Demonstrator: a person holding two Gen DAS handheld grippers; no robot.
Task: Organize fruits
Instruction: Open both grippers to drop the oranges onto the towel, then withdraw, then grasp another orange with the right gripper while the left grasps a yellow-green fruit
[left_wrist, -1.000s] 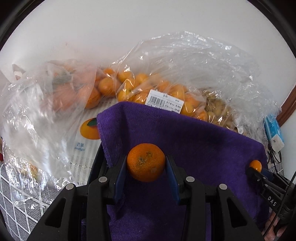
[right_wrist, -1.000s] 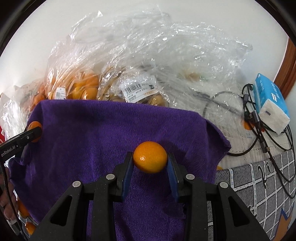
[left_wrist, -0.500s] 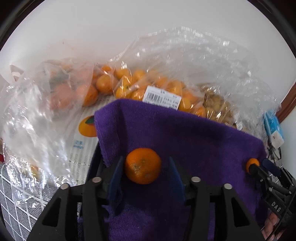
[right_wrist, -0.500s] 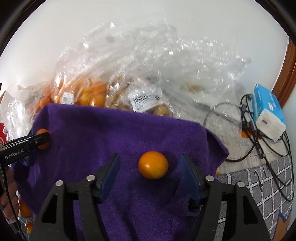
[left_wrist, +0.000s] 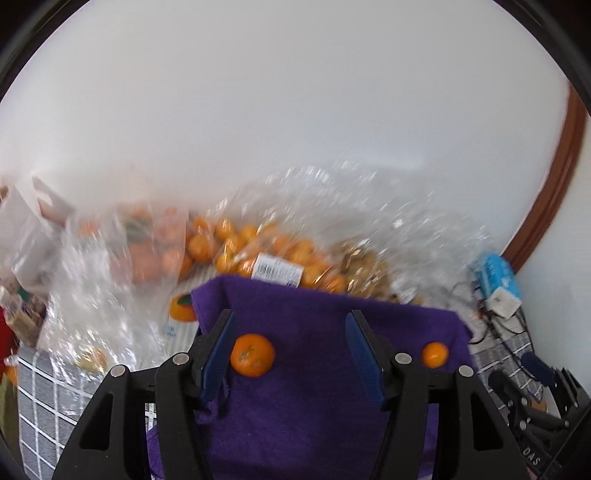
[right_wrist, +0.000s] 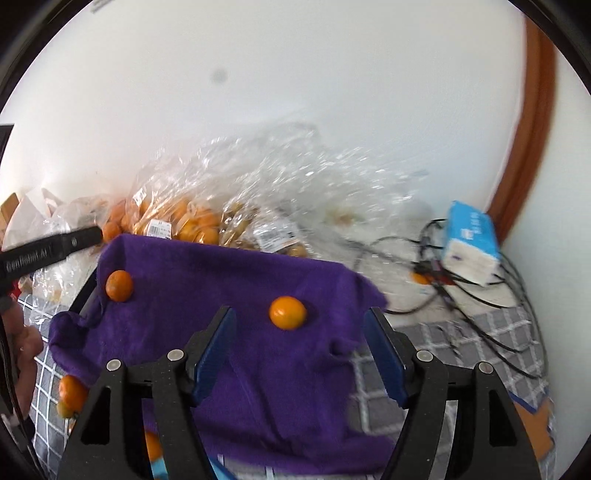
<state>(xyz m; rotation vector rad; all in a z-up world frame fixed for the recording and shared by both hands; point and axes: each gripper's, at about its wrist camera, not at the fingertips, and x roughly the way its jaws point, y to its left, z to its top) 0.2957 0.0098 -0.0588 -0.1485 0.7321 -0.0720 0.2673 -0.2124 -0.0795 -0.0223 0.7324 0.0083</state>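
Tangerines (left_wrist: 252, 355) (right_wrist: 287, 312) lie free on purple towel (right_wrist: 229, 280), tongs (right_wrist: 299, 354) opening.

Left gripper (left_wrist: 290, 354): jaws opening, wide apart, nothing pressed by blue pads (left_wrist: 218, 354). Small orange fruit (left_wrist: 252, 355) lies between fingers, just beside left pad; whether it touches pad cannot be told. Gripper pitched downward.

Right gripper (right_wrist: 299, 356): jaws opening, wide apart, pads (right_wrist: 384, 362) clear of everything. Second orange fruit (right_wrist: 287, 312) sits beyond fingertips, near centreline, apart from both. Gripper pitched downward.
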